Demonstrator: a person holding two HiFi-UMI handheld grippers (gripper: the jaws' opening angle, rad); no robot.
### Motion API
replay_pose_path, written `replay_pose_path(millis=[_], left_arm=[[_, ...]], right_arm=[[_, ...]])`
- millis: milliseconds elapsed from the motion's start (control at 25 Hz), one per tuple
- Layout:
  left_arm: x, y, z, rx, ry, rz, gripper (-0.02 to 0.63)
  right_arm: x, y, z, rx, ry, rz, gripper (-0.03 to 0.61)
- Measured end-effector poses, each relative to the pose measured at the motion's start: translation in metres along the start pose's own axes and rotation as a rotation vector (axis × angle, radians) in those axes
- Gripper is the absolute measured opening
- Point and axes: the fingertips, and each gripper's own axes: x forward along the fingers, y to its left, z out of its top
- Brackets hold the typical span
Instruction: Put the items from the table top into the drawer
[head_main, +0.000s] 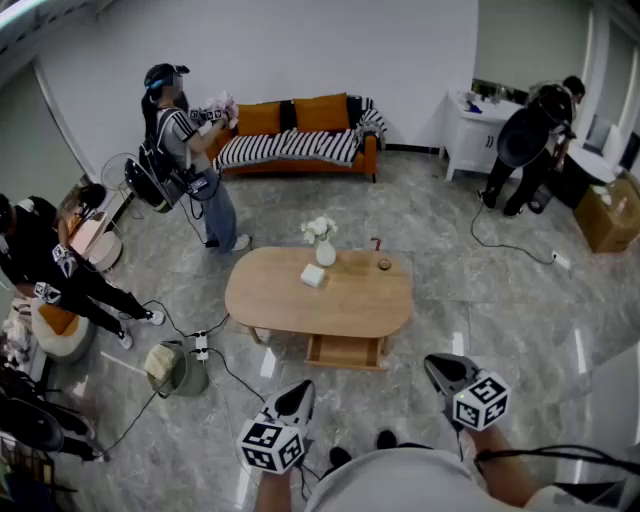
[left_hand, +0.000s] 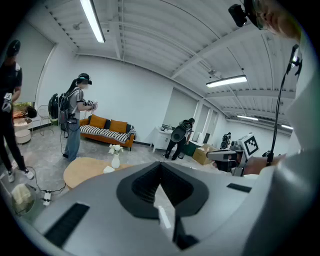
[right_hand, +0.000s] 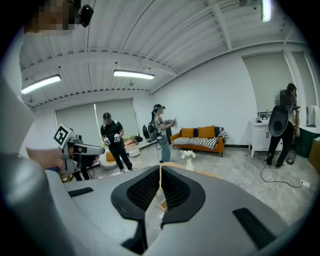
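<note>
An oval wooden table (head_main: 260, 292) stands a few steps ahead in the head view. On it are a white vase of flowers (head_main: 324, 245), a white box (head_main: 313, 276), a small round thing (head_main: 384, 265) and a small red thing (head_main: 376, 243). Its drawer (head_main: 345, 352) hangs open on the near side. My left gripper (head_main: 300, 395) and right gripper (head_main: 432, 365) are held low, well short of the table, both shut on nothing. The left gripper (left_hand: 161, 164) looks past its tips at the vase (left_hand: 115, 159). The right gripper (right_hand: 160, 167) faces the vase (right_hand: 189, 161) too.
A power strip with cables (head_main: 200, 345) and a green bag (head_main: 175, 368) lie on the floor left of the table. A person (head_main: 190, 150) stands by the striped orange sofa (head_main: 300, 140). Others sit at the left (head_main: 60, 270), and one bends at a white cabinet (head_main: 530, 150).
</note>
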Motion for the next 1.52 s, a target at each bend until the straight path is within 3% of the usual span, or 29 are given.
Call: replay_pose_path(millis=[760,1160,1520], left_arm=[[0.021,-0.017,-0.010,-0.037,0.016,0.034,0.002],[0.046,-0.031,-0.013,-0.073,-0.007,0.101,0.002],[0.070,-0.043,-0.008,-0.075,-0.001,0.134,0.002]], right_arm=[[-0.006,-0.031,-0.007,0.011,0.022,0.035,0.040],[-0.011,-0.065,-0.011,-0.056,0.068,0.078,0.041],[-0.015,-0.099,-0.010,-0.043,0.082,0.089,0.041]])
